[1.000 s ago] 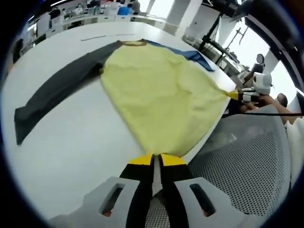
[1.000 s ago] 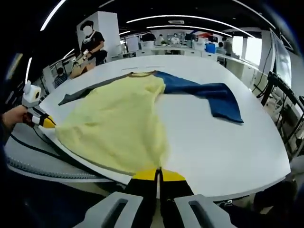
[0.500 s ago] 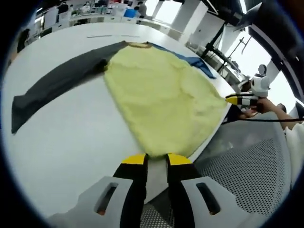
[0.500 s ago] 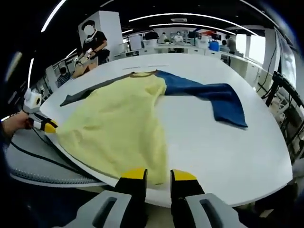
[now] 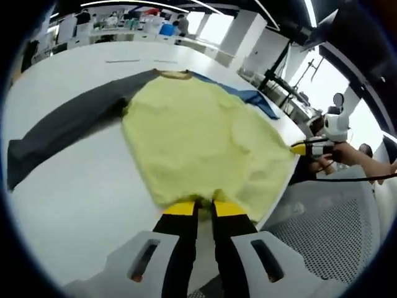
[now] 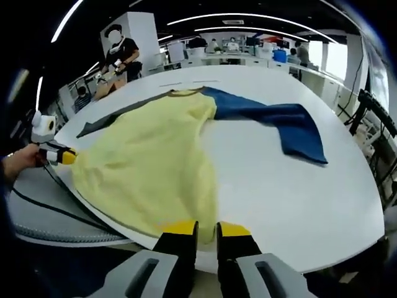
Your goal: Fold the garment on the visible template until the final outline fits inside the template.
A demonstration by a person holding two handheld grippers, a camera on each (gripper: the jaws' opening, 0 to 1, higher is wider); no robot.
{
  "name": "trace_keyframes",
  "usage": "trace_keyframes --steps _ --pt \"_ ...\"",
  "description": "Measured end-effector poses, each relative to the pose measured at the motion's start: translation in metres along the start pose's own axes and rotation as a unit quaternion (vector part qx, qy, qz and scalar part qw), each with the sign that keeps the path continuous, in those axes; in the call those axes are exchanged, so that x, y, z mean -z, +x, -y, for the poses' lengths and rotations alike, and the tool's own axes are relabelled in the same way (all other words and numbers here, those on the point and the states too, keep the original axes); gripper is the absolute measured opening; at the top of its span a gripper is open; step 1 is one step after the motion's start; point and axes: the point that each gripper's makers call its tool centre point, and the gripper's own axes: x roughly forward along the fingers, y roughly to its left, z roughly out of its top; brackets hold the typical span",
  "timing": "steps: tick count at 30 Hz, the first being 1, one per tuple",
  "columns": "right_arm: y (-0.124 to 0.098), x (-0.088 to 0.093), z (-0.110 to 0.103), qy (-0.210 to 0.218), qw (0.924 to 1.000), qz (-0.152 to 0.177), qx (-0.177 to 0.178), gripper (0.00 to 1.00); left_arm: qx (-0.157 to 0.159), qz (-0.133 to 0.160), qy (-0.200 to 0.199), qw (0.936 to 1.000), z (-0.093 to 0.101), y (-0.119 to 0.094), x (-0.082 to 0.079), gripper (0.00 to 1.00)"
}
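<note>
A long-sleeved garment lies spread on the white table [image 5: 74, 198] [image 6: 279, 192]. Its body is yellow [image 5: 198, 136] [image 6: 155, 155], one sleeve is dark grey [image 5: 62, 127] [image 6: 118, 121] and the other is blue [image 5: 248, 94] [image 6: 279, 121]. My left gripper [image 5: 203, 208] is nearly closed, pinching the near hem; in the right gripper view it sits at the garment's left corner [image 6: 64, 156]. My right gripper [image 6: 207, 230] straddles the other hem corner with a narrow gap still between its jaws; in the left gripper view it is at the table's right edge [image 5: 305, 148].
Thin marks [image 5: 130, 61] [image 6: 186, 82] run across the table beyond the collar. A perforated grey chair seat [image 5: 329, 230] is below the table edge, and a cable [image 6: 49, 208] hangs there. A person [image 6: 121, 56] stands at the far side. Benches line the back of the room.
Both grippers let go of the hem half a second ago and opened. Now both have closed in on it again, the left almost fully. The garment lies a little further onto the table.
</note>
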Motion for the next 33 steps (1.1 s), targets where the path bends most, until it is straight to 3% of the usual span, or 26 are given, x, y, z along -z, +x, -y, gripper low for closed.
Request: trace_keyframes --steps 8,15,24,33 --pt "0.004 0.0 0.002 0.002 1.0 -0.004 0.003 0.02 0.0 0.006 -0.004 1.0 0.002 0.002 -0.006 0.02" --pt "0.004 -0.001 0.004 0.018 0.9998 -0.004 0.004 0.0 0.002 0.001 -0.014 0.9999 0.005 -0.016 -0.005 0.01" --pt "-0.005 0.003 0.002 0.029 0.9996 -0.008 -0.003 0.0 -0.029 -0.04 -0.056 0.9972 -0.003 -0.045 0.028 0.01" --pt "-0.009 0.015 0.0 0.04 0.999 -0.018 -0.001 0.0 -0.048 -0.069 -0.101 0.9913 -0.007 -0.043 0.052 0.01"
